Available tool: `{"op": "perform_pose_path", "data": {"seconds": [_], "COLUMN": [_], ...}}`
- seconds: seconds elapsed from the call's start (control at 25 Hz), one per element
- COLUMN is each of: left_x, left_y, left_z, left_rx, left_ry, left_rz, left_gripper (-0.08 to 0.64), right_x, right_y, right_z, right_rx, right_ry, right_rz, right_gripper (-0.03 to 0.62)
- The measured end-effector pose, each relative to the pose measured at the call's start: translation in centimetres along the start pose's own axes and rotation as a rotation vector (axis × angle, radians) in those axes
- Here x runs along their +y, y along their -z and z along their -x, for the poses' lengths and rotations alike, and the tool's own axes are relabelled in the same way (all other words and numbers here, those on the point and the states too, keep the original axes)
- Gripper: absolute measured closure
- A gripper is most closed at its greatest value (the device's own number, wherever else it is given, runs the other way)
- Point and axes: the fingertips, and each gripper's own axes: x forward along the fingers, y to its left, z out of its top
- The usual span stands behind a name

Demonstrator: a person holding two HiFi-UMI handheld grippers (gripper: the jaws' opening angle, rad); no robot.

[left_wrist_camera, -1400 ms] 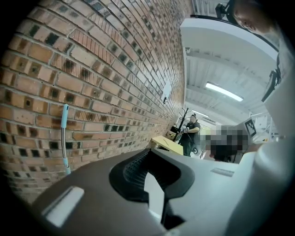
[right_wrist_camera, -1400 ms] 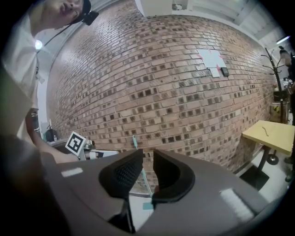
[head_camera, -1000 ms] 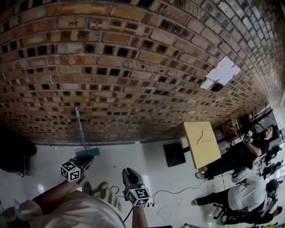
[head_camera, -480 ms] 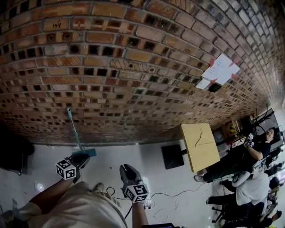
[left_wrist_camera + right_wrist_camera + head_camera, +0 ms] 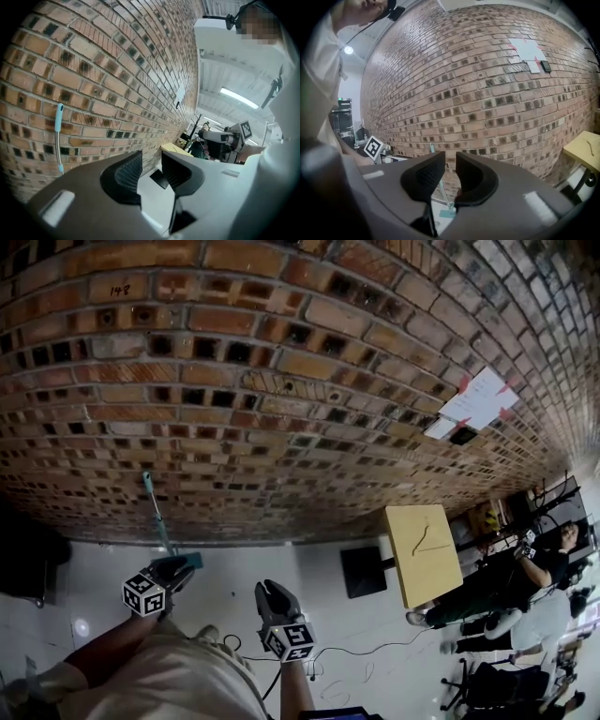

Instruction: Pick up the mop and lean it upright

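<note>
Mop (image 5: pixel 156 514) leaning upright on the brick wall (image 5: pixel 281 381), just let go: opening left gripper (image 5: pixel 151 165) fingers, nothing between; holding right gripper (image 5: pixel 450 171) fingers narrow, empty. Seeming finished.

Right claw (image 5: pixel 450 161), jaws slightly apart and empty, faces the mop (image 5: pixel 446 200) against the brick wall (image 5: pixel 487 93).
</note>
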Motion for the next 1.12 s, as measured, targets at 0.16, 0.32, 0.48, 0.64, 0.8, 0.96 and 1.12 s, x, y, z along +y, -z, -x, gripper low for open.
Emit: {"op": "perform_pose_path", "data": {"seconds": [0.16, 0.32, 0.48, 0.64, 0.8, 0.96, 1.12], "left_x": [3.6, 7.1, 10.8, 13.5, 16.5, 19.2, 21.8], "left_y": [-1.4, -3.1, -3.7, -3.2, -2.4, -1.0, -0.1], "left_z": [0.3, 0.9, 1.8, 2.1, 2.6, 3.4, 3.4], "left_rx": [0.025, 0.051, 0.081, 0.11, 0.136, 0.173, 0.201], "left_ry": [-0.005, 0.001, -0.006, -0.006, -0.015, -0.025, -0.04], "left_rz": [-0.006, -0.036, -0.045, -0.043, -0.034, -0.026, -0.05], "left_gripper": [0.407, 0.405, 0.399, 0.394, 0.394, 0.394, 0.393], "right_x": [0.4, 1.5, 3.5, 4.8, 6.2, 7.9, 9.5], "right_y": [-0.8, -1.9, -2.0, -1.9, -1.6, -0.8, 0.3], "right_z": [-2.4, -5.0, -7.8, -9.8, -12.3, -14.3, -15.6], "right_rx": [-0.008, -0.039, -0.037, -0.021, -0.011, 0.0, 0.008], "right_ry": [0.046, 0.092, 0.111, 0.129, 0.14, 0.15, 0.165], "right_rz": [-0.012, -0.052, -0.068, -0.071, -0.071, -0.076, -0.088], "right_gripper": [0.529, 0.529, 0.529, 0.529, 0.529, 0.529, 0.529]}}
